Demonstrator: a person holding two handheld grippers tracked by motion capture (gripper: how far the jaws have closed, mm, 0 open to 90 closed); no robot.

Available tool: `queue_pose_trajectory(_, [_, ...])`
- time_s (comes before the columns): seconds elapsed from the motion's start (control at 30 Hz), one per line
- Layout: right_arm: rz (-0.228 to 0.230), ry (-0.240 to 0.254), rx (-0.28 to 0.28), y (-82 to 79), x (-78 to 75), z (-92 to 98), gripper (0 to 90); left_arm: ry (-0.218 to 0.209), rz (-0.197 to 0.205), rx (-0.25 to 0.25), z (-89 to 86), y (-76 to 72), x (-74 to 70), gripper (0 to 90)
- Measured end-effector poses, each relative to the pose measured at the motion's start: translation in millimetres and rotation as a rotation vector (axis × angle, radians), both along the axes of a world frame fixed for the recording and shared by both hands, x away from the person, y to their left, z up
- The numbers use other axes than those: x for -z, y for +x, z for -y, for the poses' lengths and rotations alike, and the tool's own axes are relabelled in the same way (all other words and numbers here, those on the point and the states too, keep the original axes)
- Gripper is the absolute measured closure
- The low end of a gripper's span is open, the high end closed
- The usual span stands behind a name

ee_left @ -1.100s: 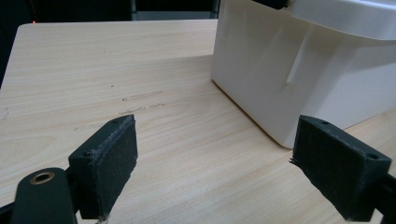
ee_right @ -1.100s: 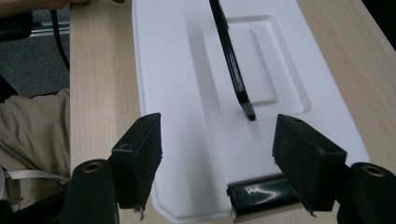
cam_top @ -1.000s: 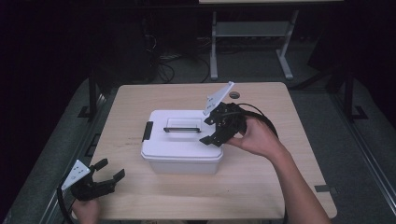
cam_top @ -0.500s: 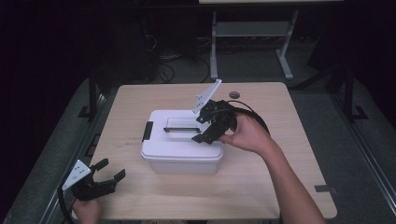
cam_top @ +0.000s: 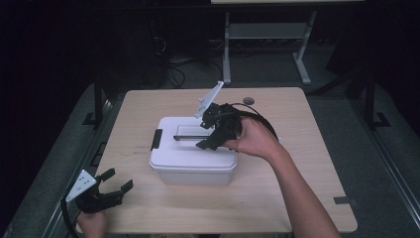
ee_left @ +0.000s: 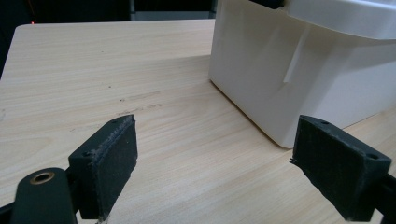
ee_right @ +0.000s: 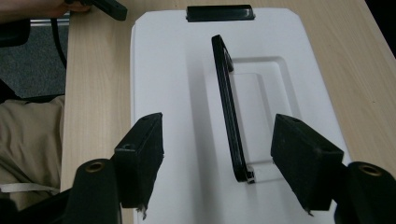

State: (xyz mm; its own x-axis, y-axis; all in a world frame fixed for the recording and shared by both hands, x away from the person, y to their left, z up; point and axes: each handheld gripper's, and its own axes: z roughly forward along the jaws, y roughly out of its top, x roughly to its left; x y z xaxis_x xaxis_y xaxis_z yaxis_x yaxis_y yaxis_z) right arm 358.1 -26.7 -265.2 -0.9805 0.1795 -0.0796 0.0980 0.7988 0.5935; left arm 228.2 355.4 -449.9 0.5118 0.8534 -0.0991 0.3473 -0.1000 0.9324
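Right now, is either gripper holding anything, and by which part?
Nothing is held. The right gripper hangs open over the white box's lid, its jaws either side of the black handle without touching it. The left gripper is open over bare table.

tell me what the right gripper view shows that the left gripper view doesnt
Right gripper view: the box's white lid, its black handle lying flat between the open jaws of the right gripper, and a black latch at the far end. Left gripper view: the box's side wall and the left gripper, open. Both: the white box and the wooden table.
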Motion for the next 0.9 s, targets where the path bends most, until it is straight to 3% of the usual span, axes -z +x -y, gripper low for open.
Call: queue_pose_trajectory(0.9, [0.014, -0.034, -0.017, 10.9, 10.2, -19.2, 42.7, 0.0, -0.001, 0.0, -1.0, -0.8, -0.2, 13.0])
